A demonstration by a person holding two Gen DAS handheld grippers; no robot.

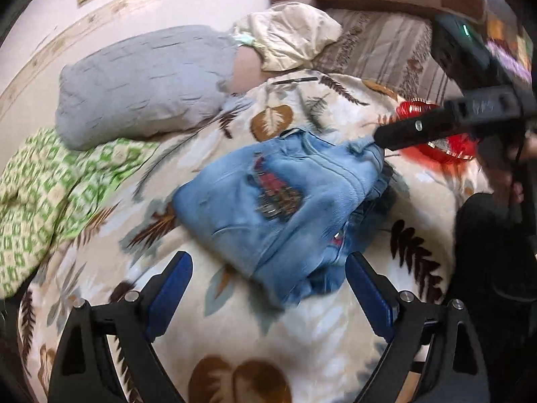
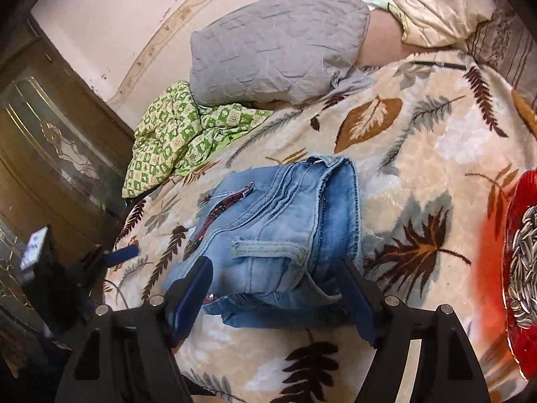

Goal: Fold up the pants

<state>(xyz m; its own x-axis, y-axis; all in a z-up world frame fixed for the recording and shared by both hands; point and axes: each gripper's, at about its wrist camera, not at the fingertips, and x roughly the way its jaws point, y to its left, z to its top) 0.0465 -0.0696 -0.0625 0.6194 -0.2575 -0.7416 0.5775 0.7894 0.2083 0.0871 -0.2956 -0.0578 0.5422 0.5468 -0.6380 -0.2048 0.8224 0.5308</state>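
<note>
A bed is covered by a leaf-patterned blanket (image 2: 419, 154), and the folded light-blue pants (image 2: 285, 228) are laid near its middle as a compact bundle. Beyond the pants a grey pillow (image 2: 275, 47) is seen, with a green checked cloth (image 2: 181, 141) bunched beside it to the left. To the right of the pants a red dish (image 2: 523, 268) filled with seeds is set. The left gripper (image 1: 268, 288) is held wide open just short of the pants, nothing being gripped. The right gripper (image 2: 278, 299) is spread around the near edge of the pants, its pads not pressed on the cloth.
</note>
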